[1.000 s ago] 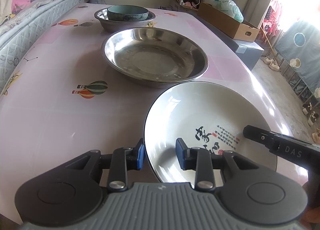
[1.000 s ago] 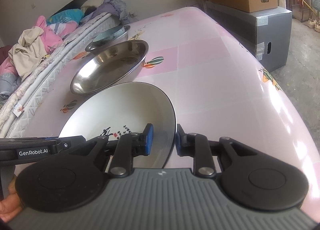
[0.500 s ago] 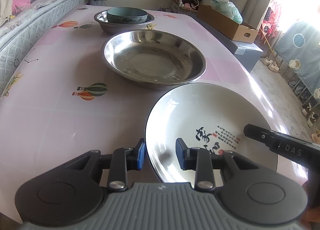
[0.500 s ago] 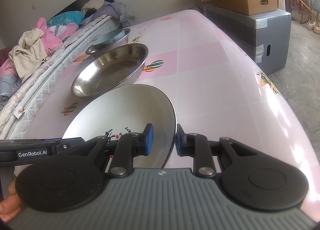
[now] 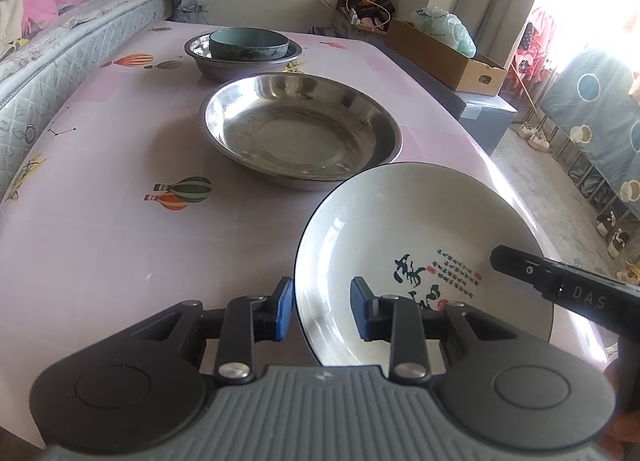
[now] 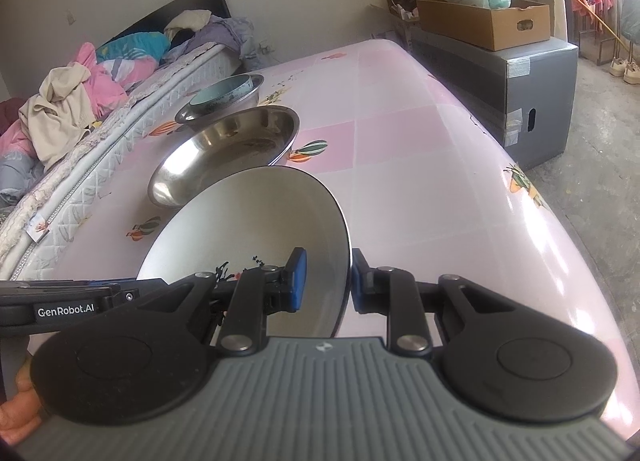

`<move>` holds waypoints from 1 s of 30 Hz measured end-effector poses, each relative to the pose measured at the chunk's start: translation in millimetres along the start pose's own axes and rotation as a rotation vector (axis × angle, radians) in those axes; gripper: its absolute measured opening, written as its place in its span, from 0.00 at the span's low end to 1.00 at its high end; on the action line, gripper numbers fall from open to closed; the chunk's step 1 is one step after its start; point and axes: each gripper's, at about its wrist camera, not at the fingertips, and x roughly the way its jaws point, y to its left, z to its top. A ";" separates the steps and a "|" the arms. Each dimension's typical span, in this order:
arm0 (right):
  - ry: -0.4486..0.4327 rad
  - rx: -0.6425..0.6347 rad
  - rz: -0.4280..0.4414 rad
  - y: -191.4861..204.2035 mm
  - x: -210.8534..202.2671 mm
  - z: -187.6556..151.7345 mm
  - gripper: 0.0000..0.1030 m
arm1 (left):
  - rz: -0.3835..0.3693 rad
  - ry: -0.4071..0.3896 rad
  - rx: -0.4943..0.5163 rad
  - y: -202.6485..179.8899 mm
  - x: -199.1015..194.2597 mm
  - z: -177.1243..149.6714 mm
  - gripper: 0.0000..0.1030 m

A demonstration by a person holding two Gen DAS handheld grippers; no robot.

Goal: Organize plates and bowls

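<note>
The pink surface [image 5: 100,261] with balloon prints carries all the dishes, and a bed [image 6: 80,165] runs along its far left side. The landmark is the big steel dish [image 5: 300,129], which sits in the middle of the surface. Behind it stands a smaller steel bowl [image 5: 224,61], and a teal bowl [image 5: 248,45] sits inside that one. In front of the big steel dish, nearer to the cameras and a little to its right, is the white plate [image 5: 400,229] with dark rim and painted characters; it is tilted, and both claws have it. The left claw [image 5: 322,311] is narrowly closed over the left edge of the plate, one pad outside the rim and one pad inside. The right claw [image 6: 326,279] grips the opposite edge in the same way, with its jaws almost together on the thin rim.
</note>
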 end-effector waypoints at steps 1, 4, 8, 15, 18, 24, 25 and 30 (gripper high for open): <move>0.001 0.006 -0.003 -1.2 0.9 -1.0 0.20 | -0.007 0.002 -0.002 0.7 0.7 0.0 0.30; 0.013 0.040 -0.008 -8.0 5.6 -4.0 0.19 | -0.028 -0.001 -0.005 3.3 0.8 -0.1 0.29; 0.026 0.080 0.000 -16.2 11.8 -5.9 0.16 | -0.065 0.013 -0.034 12.3 2.0 3.6 0.22; 0.059 0.147 0.053 -31.5 17.7 -5.2 0.15 | -0.159 0.115 -0.111 30.6 14.1 9.6 0.14; 0.084 0.168 0.091 -37.2 18.4 -2.8 0.15 | -0.174 0.149 -0.134 32.6 19.4 9.7 0.15; 0.127 0.219 0.170 -50.4 23.5 -2.1 0.15 | -0.213 0.187 -0.197 39.0 28.1 13.1 0.15; 0.127 0.226 0.181 -51.7 24.2 -1.6 0.15 | -0.217 0.190 -0.203 39.9 28.7 13.2 0.15; 0.109 0.261 0.209 -55.9 28.5 -3.1 0.15 | -0.218 0.186 -0.206 39.2 30.3 14.2 0.14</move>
